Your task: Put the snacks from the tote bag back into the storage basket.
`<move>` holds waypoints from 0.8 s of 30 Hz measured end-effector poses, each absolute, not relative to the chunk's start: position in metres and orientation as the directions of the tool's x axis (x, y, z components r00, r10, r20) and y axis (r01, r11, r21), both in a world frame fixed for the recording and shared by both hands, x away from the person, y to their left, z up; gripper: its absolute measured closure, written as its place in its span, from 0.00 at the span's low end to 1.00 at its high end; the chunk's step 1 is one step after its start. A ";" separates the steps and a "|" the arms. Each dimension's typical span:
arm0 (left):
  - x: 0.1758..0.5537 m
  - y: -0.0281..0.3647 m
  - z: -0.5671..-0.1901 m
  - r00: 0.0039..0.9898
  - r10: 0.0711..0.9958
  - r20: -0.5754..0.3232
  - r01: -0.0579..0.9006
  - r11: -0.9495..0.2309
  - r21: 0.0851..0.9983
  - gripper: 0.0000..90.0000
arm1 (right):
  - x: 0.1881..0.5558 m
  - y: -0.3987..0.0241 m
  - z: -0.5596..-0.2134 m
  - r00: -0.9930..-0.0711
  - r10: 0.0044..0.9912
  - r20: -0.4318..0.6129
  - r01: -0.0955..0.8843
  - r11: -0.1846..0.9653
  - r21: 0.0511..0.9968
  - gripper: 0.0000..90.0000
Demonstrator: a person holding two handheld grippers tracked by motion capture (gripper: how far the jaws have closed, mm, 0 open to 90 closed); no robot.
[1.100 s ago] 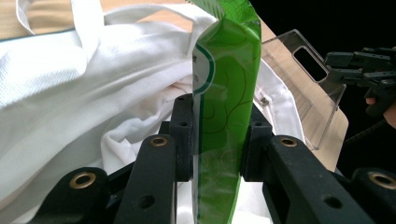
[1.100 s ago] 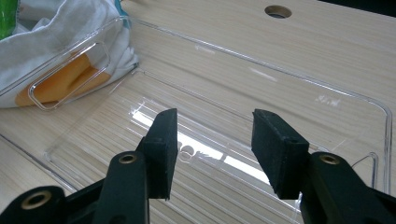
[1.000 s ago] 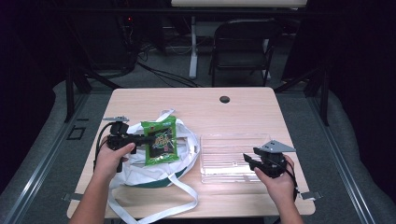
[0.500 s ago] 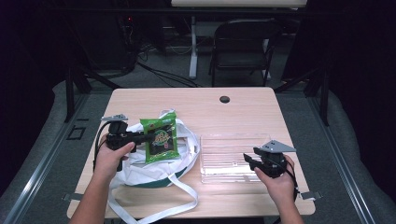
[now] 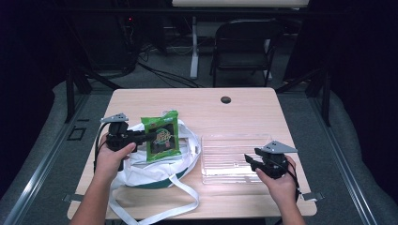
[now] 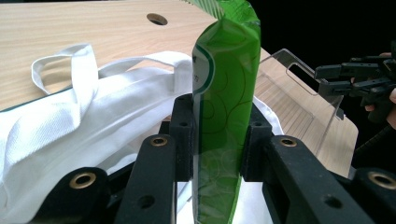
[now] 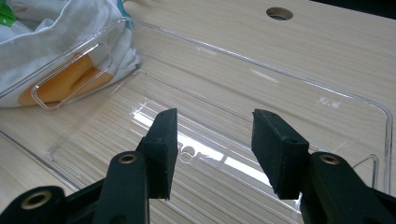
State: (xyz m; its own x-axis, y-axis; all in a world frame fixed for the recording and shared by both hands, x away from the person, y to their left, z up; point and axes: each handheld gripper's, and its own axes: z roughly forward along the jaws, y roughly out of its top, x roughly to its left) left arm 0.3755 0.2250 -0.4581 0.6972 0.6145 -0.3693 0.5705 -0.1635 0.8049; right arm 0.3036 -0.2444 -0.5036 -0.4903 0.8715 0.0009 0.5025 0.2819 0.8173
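Note:
A green snack packet (image 5: 161, 138) hangs upright above the white cloth bag (image 5: 155, 166), held edge-on between black pads (image 6: 183, 135); my left gripper (image 5: 146, 137) is shut on it. The packet (image 6: 224, 107) stands tall between the jaws in the left gripper view, with the bag (image 6: 84, 126) below. My right gripper (image 5: 249, 161) hovers over the right part of a clear plastic tray (image 5: 225, 140), jaws open and nothing between them. The tray (image 7: 327, 93) lies flat on the wooden table under that gripper (image 7: 212, 140).
The wooden table (image 5: 244, 112) has a round cable hole (image 5: 225, 100) near its far edge. The bag's straps (image 5: 155, 213) trail toward the front edge. A folding chair (image 5: 244, 47) stands beyond the table. Something orange (image 7: 70, 79) shows through the tray's wall beside the bag.
The left gripper has lifted the green packet a little higher out of the bag and turned it more upright. The right gripper has kept still.

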 end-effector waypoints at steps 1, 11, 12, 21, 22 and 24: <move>0.375 0.224 -0.457 0.699 0.615 -0.366 0.567 -0.164 0.807 0.80 | 0.304 -0.244 -0.504 -0.491 0.871 0.001 0.503 0.282 0.817 0.57; 0.370 0.219 -0.451 0.718 0.606 -0.342 0.539 -0.174 0.824 0.80 | 0.303 -0.244 -0.502 -0.497 0.868 -0.006 0.497 0.290 0.818 0.57; 0.370 0.219 -0.450 0.721 0.605 -0.339 0.536 -0.176 0.826 0.80 | 0.303 -0.243 -0.502 -0.496 0.868 -0.006 0.496 0.289 0.819 0.57; 0.366 0.210 -0.448 0.742 0.591 -0.317 0.515 -0.198 0.834 0.80 | 0.302 -0.242 -0.500 -0.506 0.862 -0.017 0.486 0.301 0.821 0.57; 0.366 0.210 -0.448 0.742 0.591 -0.317 0.515 -0.198 0.834 0.80 | 0.302 -0.242 -0.500 -0.506 0.862 -0.017 0.486 0.301 0.821 0.57; 0.366 0.207 -0.448 0.746 0.586 -0.315 0.511 -0.202 0.835 0.80 | 0.302 -0.241 -0.499 -0.509 0.861 -0.019 0.482 0.303 0.822 0.57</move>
